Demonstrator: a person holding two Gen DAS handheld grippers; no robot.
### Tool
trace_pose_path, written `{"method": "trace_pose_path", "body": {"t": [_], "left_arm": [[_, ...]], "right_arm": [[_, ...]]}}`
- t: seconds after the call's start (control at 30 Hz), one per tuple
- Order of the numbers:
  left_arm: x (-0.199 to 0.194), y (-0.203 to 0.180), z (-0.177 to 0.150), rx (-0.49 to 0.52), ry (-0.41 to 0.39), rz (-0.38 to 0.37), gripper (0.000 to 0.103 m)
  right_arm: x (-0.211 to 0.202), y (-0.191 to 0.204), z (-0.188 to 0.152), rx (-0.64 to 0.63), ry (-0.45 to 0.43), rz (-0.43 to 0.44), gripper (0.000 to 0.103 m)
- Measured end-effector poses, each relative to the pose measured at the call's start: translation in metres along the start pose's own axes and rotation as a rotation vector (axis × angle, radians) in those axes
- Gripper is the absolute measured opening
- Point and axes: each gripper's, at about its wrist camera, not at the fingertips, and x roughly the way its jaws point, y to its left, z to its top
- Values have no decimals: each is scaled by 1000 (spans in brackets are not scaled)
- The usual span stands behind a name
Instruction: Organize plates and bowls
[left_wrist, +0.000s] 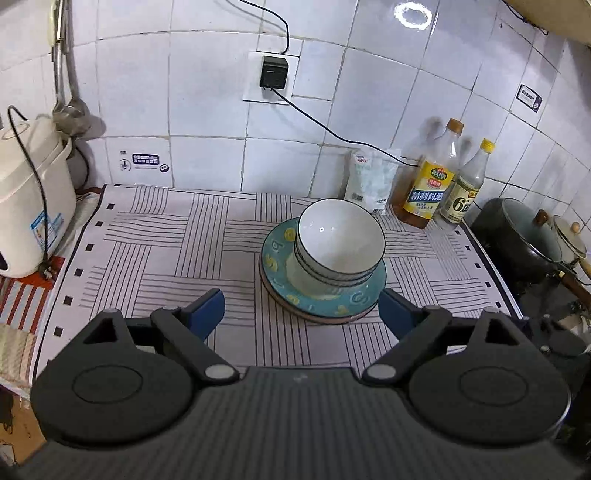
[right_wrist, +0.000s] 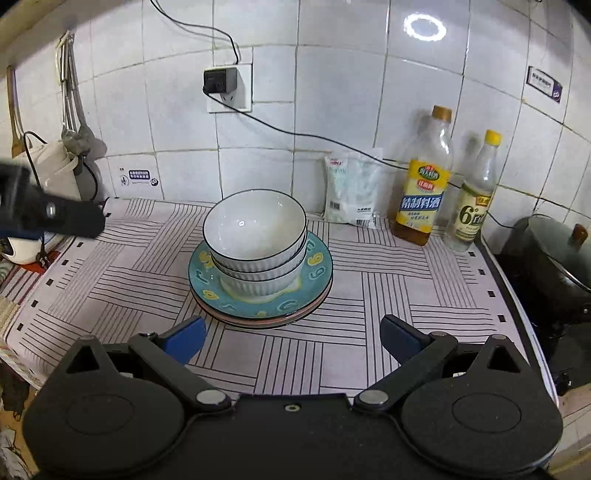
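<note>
Nested white bowls (right_wrist: 255, 243) sit on stacked plates (right_wrist: 314, 284) at frame centre on the striped worktop (right_wrist: 406, 280). Left gripper (left_wrist: 301, 312) and right gripper (right_wrist: 293, 338) hover low in frame, jaws apart, holding nothing.

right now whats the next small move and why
Probably ease both grippers back and stop. The bowls already sit nested on the stacked plates, centred on the mat, and the left gripper and right gripper are open, empty, short of the stack.
</note>
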Motion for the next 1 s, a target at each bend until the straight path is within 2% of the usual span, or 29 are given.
{"method": "trace_pose_path", "body": {"t": [0.2,0.4,0.5,0.77,1.0], "left_arm": [[-17,1,-8,8,10,62,93],[-33,7,-15,-19,14,56,96],[-42,6,-20,-6,17,60,103],[-51,2,-30,31,62,134,103],[-64,-4,-35,82,40,155,103]], "right_arm": [[-22,-1,3,25,-1,-17,102],[-51,-3,5,38,-54,-23,102],[-65,1,4,12,-74,-41,102],[-82,3,2,21,-78,-56,102],[-92,0,-2,73,-80,-46,102]]}}
